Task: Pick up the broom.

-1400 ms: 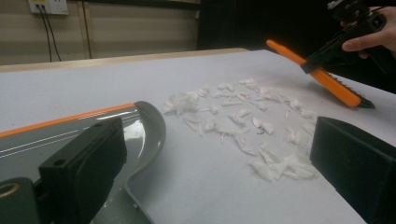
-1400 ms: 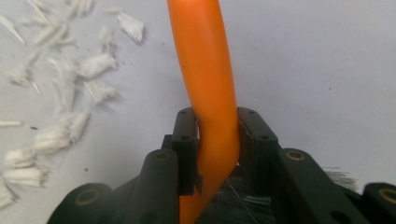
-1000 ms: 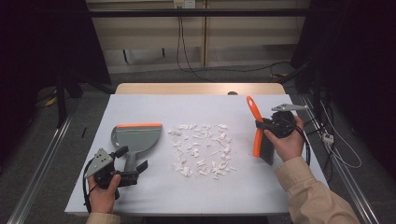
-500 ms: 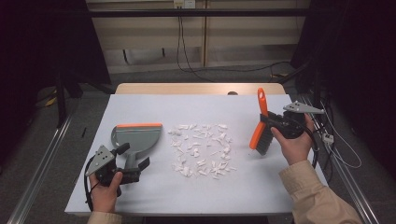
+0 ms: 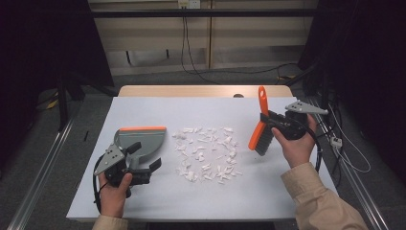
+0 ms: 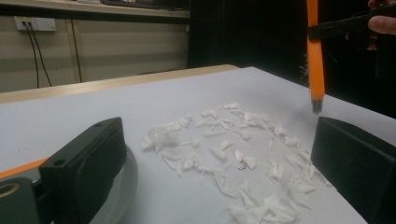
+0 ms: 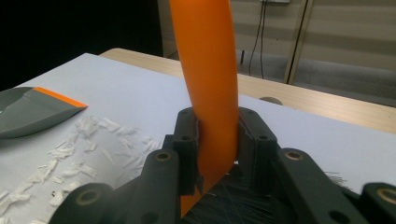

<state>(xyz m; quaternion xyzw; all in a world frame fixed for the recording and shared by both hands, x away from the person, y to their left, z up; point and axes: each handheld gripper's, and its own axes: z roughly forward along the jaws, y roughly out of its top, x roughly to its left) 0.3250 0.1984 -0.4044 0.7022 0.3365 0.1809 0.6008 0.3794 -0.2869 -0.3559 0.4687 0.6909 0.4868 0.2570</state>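
Brush with orange handle sits clamped between the right gripper fingers, held off the tabletop just right of the white paper scraps. Left of the scraps lies the grey dustpan; at its near handle end the left gripper fingers stand wide apart. No readable writing.

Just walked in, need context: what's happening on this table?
A person is setting up to sweep. The right hand-held gripper is shut on the orange brush, held tilted in the air to the right of a scatter of white paper scraps. The left hand-held gripper sits at the handle of the grey dustpan, jaws apart, pan lying on the white table left of the scraps. No scraps are in the pan yet.
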